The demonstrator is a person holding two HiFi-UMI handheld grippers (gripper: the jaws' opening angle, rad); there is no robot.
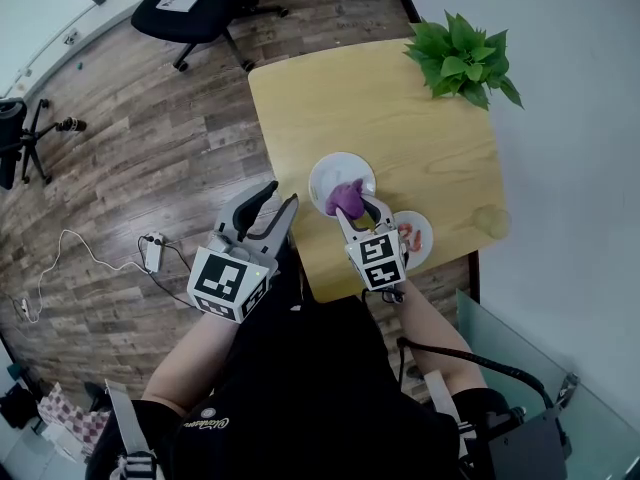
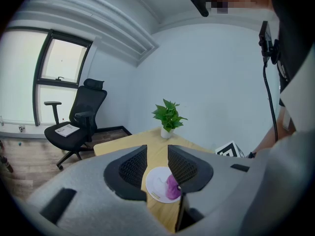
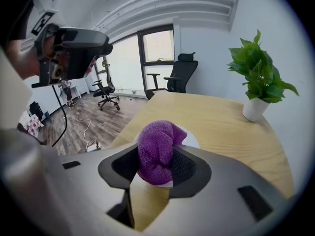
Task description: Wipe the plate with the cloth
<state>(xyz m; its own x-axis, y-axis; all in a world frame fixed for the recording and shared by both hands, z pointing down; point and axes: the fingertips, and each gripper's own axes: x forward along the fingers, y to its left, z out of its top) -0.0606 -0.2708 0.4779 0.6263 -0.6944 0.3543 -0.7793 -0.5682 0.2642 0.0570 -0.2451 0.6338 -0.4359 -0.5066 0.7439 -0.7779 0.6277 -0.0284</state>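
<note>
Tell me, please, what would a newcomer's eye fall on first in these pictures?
The bright purple cloth stands out first, clamped in the right gripper over the white plate near the front edge of the wooden table. Next comes the green potted plant at the table's far right corner. The left gripper hangs open and empty beside the table's left edge.

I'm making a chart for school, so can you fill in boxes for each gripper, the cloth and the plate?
right gripper: fingers shut on the purple cloth
purple cloth: over the white plate
white plate: on the wooden table
left gripper: fingers open, empty, beside the table
also on table: potted plant, small dish
</note>
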